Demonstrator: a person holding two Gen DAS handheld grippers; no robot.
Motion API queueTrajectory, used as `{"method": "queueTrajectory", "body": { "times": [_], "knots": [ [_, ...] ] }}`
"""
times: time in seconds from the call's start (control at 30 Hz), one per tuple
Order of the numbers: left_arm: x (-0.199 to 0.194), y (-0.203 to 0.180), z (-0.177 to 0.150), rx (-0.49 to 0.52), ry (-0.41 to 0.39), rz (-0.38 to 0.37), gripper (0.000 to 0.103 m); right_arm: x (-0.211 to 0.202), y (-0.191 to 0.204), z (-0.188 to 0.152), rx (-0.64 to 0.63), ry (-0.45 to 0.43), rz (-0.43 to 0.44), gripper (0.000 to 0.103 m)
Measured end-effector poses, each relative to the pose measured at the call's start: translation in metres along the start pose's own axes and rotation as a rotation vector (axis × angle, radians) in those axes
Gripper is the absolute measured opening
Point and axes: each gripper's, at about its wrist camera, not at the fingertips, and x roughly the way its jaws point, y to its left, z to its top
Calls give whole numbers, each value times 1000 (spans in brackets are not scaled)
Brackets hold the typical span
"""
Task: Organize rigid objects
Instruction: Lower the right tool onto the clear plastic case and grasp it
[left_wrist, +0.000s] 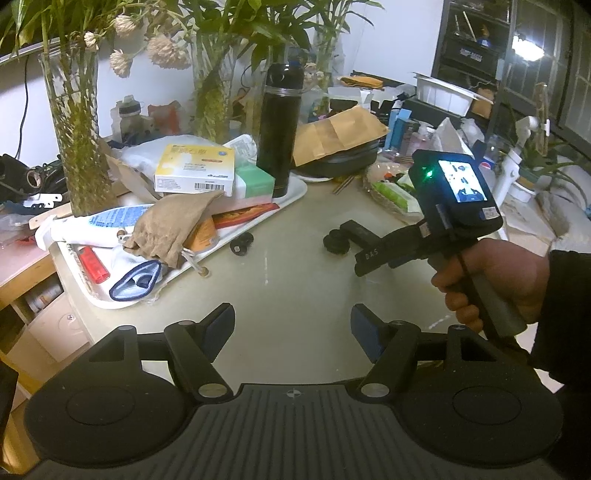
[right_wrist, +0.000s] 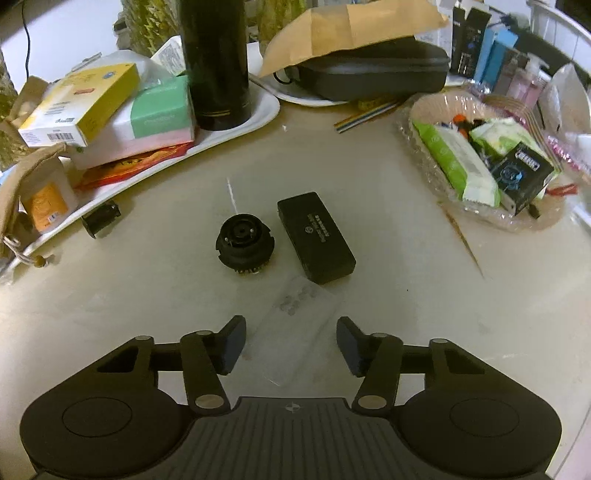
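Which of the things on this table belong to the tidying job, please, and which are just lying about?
Job:
flat black rectangular case
round black ribbed knob
pale translucent remote
small black cylinder

Lying about:
tall black flask
yellow cardboard box
wicker basket

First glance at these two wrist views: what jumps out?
The right gripper hovers low over the pale table, jaws apart around a faint clear flat case, not pressing it. Just beyond lie a round black knob and a black rectangular case, side by side. Behind them, a tall black flask stands on a crowded white tray.
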Motion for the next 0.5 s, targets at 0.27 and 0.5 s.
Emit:
{"method": "queueTrajectory", "body": {
  "times": [0.27,0.5],
  "knots": [
    [0,0,0,8,-4,2,69,-5,3,-5,-32,6,15,35],
    [1,-3,-1,23,-2,6,69,-24,-5,-7,-26,-2,68,35]
  ]
}}
